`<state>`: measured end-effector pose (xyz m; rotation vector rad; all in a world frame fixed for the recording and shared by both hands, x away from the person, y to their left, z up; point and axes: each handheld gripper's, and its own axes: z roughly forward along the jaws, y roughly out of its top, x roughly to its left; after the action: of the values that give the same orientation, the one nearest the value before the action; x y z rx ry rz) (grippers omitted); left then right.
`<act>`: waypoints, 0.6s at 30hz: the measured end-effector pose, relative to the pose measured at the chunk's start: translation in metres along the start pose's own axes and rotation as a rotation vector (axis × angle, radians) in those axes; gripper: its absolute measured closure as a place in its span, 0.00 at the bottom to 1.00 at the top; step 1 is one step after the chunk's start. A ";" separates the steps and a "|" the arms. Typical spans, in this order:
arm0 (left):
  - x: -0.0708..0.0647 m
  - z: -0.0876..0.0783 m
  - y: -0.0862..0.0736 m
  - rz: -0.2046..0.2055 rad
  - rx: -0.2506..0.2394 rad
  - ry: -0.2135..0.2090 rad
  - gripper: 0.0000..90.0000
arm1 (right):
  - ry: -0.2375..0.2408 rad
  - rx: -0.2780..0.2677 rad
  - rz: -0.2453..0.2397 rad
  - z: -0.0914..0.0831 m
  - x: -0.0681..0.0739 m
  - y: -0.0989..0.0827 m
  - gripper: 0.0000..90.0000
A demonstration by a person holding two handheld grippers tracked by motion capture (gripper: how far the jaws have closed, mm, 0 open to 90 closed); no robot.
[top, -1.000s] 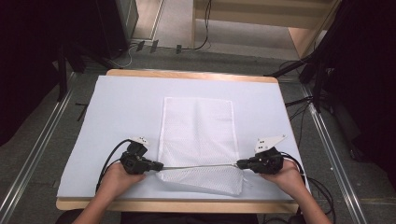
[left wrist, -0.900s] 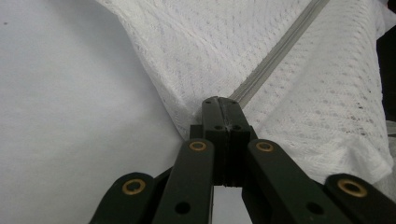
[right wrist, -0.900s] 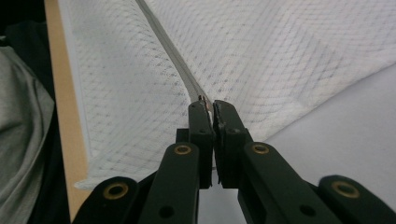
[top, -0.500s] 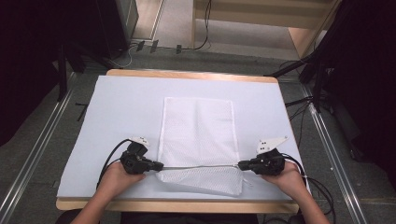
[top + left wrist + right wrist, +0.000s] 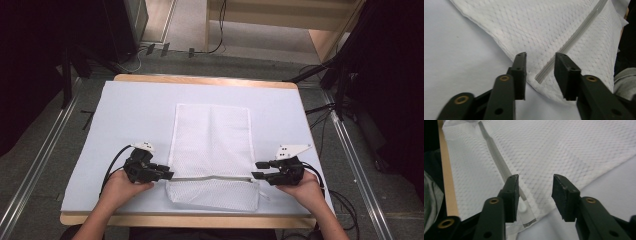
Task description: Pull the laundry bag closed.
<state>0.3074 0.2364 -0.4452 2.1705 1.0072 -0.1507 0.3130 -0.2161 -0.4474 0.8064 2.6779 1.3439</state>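
Pale blue tabletop (image 5: 125, 115), wooden edge. White mesh laundry bag (image 5: 212, 135) lies flat at centre, zipper (image 5: 210, 178) across its near end. Left hand-held gripper (image 5: 169, 173) and right hand-held gripper (image 5: 256, 170) have just been opening, jaws apart at the zipper's ends, nothing pinched. Release step; next likely re-grip elsewhere.

grey floor (image 5: 60, 135), wooden table (image 5: 200, 80), dark surroundings

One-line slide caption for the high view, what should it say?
Both open grippers, left and right, flank the zipper ends of a flat white mesh laundry bag on a pale blue table cover.
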 end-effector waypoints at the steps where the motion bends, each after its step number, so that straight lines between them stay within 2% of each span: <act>1: 0.000 -0.001 0.000 0.001 -0.012 0.010 0.65 | -0.009 -0.007 0.005 -0.001 -0.002 -0.001 0.61; 4: 0.001 -0.005 0.001 0.025 -0.037 0.045 0.57 | -0.038 -0.021 0.017 -0.003 -0.006 -0.004 0.55; 8: 0.004 -0.009 0.001 0.013 -0.054 0.073 0.47 | -0.080 -0.030 0.039 -0.006 -0.012 -0.007 0.51; 13: 0.010 -0.016 -0.001 -0.002 -0.079 0.106 0.44 | -0.131 -0.062 0.060 -0.015 -0.019 -0.013 0.49; 18: 0.014 -0.022 -0.002 0.001 -0.099 0.144 0.40 | -0.196 -0.063 0.111 -0.022 -0.028 -0.021 0.47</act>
<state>0.3111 0.2607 -0.4356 2.1152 1.0707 0.0560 0.3223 -0.2555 -0.4546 1.0349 2.4622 1.2885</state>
